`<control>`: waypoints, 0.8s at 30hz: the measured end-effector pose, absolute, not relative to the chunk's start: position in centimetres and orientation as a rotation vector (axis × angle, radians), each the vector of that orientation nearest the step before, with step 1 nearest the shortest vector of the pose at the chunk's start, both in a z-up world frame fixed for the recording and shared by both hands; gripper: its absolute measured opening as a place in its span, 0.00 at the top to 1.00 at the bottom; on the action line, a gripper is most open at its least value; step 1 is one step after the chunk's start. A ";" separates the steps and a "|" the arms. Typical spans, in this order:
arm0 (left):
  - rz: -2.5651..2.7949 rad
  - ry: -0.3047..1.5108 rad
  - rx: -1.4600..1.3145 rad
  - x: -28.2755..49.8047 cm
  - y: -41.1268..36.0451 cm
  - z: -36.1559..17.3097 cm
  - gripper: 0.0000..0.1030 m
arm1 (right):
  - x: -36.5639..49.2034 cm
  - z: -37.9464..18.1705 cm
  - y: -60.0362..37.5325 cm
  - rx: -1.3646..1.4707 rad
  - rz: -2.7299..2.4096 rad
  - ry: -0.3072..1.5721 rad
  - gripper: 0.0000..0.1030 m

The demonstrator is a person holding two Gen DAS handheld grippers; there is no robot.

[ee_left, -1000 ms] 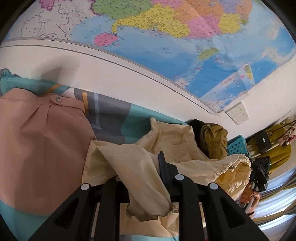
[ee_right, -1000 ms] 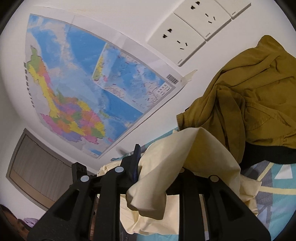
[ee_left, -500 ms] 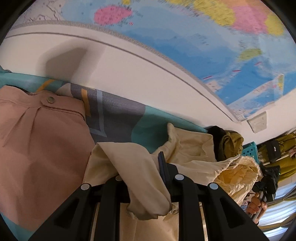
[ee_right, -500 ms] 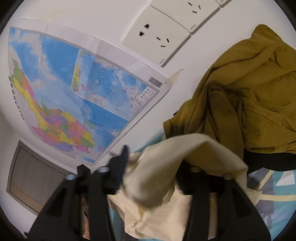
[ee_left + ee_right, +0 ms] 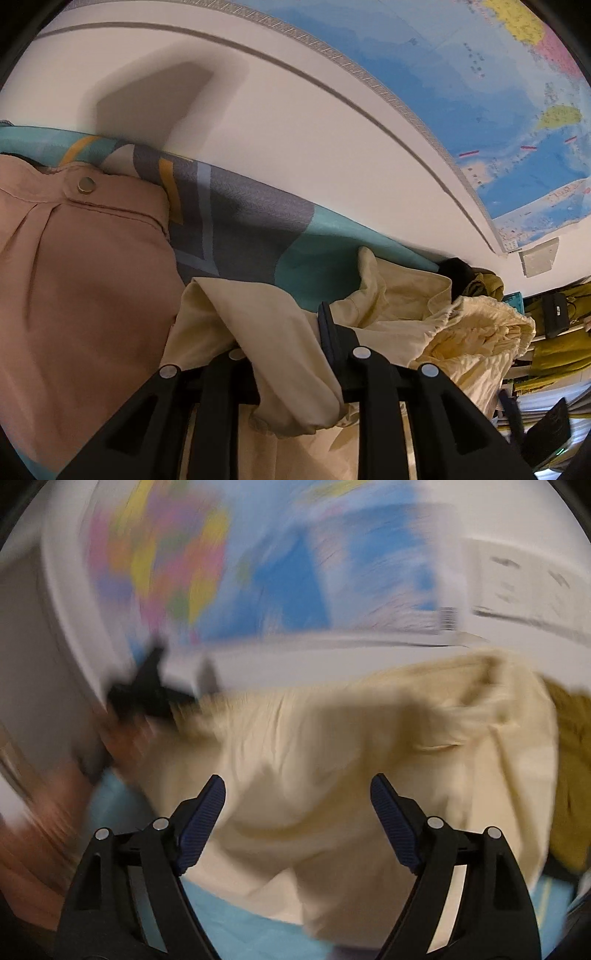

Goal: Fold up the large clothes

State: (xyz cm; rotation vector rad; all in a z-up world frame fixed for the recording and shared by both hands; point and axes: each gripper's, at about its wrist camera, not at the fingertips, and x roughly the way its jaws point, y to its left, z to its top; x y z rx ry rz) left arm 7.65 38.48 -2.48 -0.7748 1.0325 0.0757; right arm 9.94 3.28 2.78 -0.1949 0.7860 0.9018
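A cream garment lies bunched on a teal and grey patterned bedspread. My left gripper is shut on a fold of it, its jaws just starting to ease apart with the cloth still pinched between them. In the blurred right wrist view the same cream garment spreads across the bed. My right gripper hovers over it with the jaws opening wide and nothing between the blue pads. The cloth lies beyond them.
A pink garment with a snap button lies flat at the left. An olive garment is heaped at the right by the wall. A map and wall sockets hang above the bed. Shelves with clutter stand at the far right.
My right gripper let go of the cream fold, opened wide, rolled and swung sideways. My left gripper sank closer to the bed, still pinching the cloth.
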 end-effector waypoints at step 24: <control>-0.043 0.964 -0.347 2.6 29.6 -2.6 0.51 | 15.5 -0.9 4.3 -0.076 0.803 0.869 0.56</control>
